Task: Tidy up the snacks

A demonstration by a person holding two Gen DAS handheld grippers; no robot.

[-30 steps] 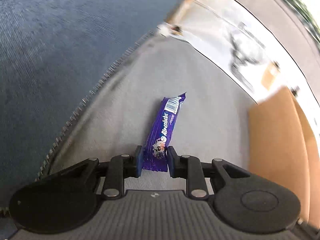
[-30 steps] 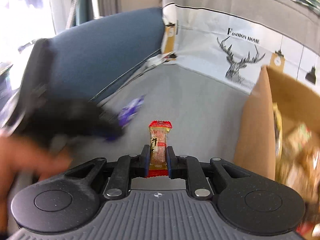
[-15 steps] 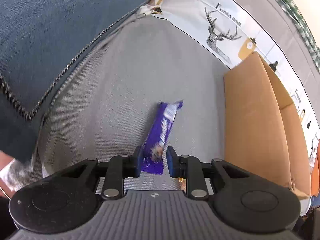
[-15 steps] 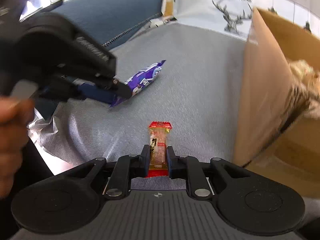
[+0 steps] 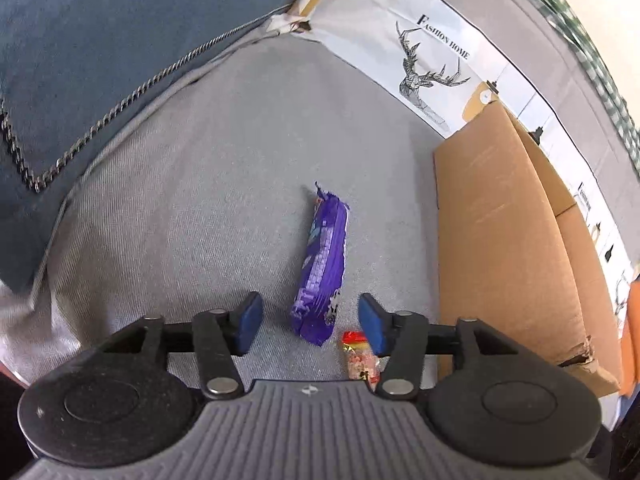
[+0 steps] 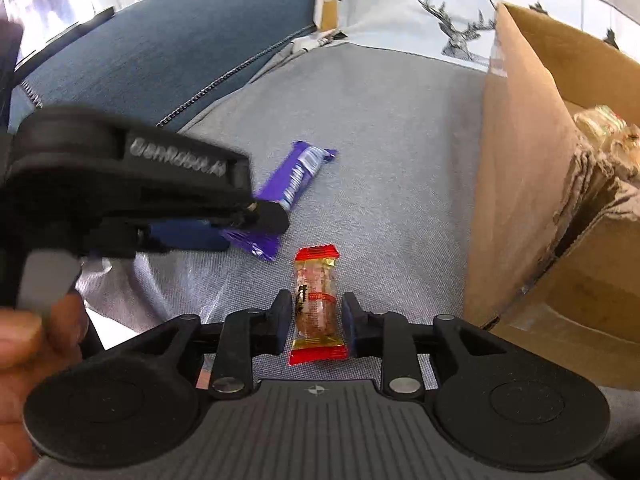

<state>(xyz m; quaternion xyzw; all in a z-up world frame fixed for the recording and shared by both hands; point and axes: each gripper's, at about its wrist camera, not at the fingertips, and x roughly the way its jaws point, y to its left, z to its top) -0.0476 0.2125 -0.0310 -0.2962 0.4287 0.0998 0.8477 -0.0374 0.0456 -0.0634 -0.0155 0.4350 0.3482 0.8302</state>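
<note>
Scanning left to right. Far left: dark blue upholstered cushion [image 5: 100, 48] with a twisted cord trim, sitting on the grey woven fabric seat [image 5: 224, 184].

Left gripper [image 5: 310, 320]: black two-finger tool with blue pads, embossed "GenRobot.AI" on its side in the right wrist view, a person's hand [image 6: 24, 344] on its grip. Jaws have just been opening and now stand well apart. Purple foil-wrapped chocolate bar [image 5: 323, 256] lies flat on the seat between them, near end in the gap, touching neither pad. White lettering on the wrapper, too smeared to read; white barcode patch near its far end in the right wrist view.

Just right of the bar's near end: small clear snack packet with red crimped ends and a gold band [image 6: 316, 300]. Dark characters on its label, not legible. Right gripper [image 6: 314, 322], same black build, straddles its near half. Jaws have just been opening; narrow gaps show on both sides, so the pads are not pressing it. Packet lies on the seat, long axis pointing away.

Far centre: white printed cloth [image 5: 400, 32] along the back, geometric stag-head drawing, text "FASHION HOME".

Right: open brown corrugated cardboard box [image 5: 500, 220] standing on the seat, near corner torn. Wrapped snacks [image 6: 608, 128] inside, seen over the rim, too blurred to identify.
</note>
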